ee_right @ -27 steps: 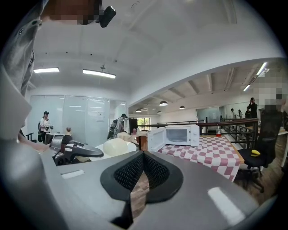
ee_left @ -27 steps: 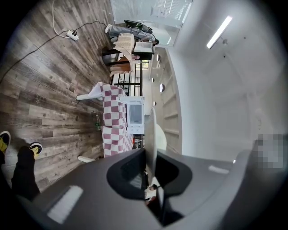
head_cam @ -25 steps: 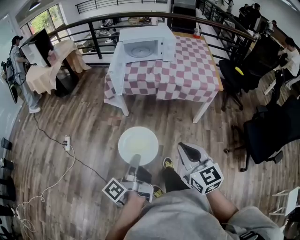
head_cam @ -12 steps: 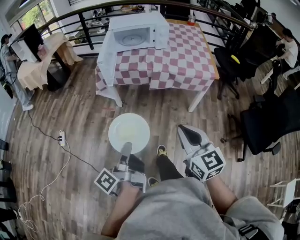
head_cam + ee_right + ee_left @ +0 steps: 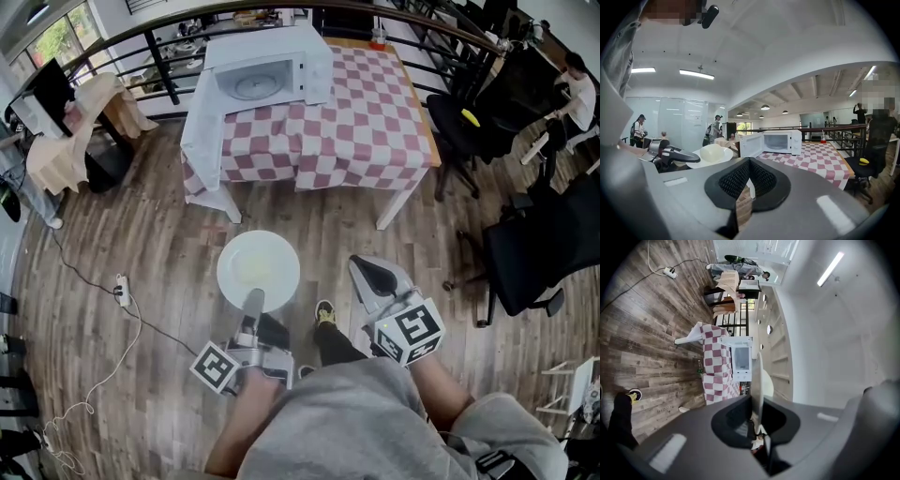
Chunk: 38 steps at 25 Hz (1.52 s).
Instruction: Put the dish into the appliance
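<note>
A white round dish (image 5: pixel 259 264) is held level above the wooden floor, and my left gripper (image 5: pixel 252 300) is shut on its near rim. In the left gripper view the dish (image 5: pixel 758 376) shows edge-on, pinched between the jaws of my left gripper (image 5: pixel 757 403). The white microwave (image 5: pixel 267 66) stands with its door swung open on a red-and-white checked table (image 5: pixel 356 131) ahead; its cavity shows a glass turntable. My right gripper (image 5: pixel 364 270) hangs to the right of the dish, shut and empty. From my right gripper (image 5: pixel 749 177) I see the microwave (image 5: pixel 776 142) and the dish (image 5: pixel 710 154).
Black office chairs (image 5: pixel 539 258) stand at the right. A power strip with white cable (image 5: pixel 121 292) lies on the floor at the left. A dark railing (image 5: pixel 159 56) runs behind the table, and a draped table with a monitor (image 5: pixel 66 117) is at far left. A shoe (image 5: pixel 323 312) shows below.
The table and microwave have slid up and to the left in the head view, and the dish with them. Both grippers keep their grip and posture.
</note>
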Each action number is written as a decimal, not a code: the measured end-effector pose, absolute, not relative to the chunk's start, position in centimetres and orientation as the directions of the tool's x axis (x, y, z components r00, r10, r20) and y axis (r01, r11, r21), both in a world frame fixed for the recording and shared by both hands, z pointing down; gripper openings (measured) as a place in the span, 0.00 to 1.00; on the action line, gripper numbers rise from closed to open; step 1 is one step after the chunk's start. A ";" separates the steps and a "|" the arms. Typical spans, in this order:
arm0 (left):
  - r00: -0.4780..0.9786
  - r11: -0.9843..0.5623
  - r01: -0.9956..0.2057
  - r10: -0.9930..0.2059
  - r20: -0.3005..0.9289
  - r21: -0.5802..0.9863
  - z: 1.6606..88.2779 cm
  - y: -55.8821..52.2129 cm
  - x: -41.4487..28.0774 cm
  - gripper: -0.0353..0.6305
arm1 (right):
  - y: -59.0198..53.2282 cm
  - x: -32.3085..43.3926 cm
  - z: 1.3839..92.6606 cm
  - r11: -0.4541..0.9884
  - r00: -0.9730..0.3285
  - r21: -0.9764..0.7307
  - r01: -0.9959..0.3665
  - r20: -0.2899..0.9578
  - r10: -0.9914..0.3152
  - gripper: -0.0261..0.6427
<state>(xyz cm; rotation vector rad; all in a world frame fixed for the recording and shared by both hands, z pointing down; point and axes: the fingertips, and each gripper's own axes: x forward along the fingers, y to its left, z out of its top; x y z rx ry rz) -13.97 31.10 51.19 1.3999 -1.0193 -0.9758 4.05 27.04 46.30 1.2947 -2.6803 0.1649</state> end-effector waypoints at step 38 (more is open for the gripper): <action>0.280 -0.050 -0.096 -0.960 -0.022 0.994 48.9 8.7 -9.3 0.09 | 6.5 6.2 45.8 0.675 -0.677 -0.076 -0.734 0.153 -0.719 0.04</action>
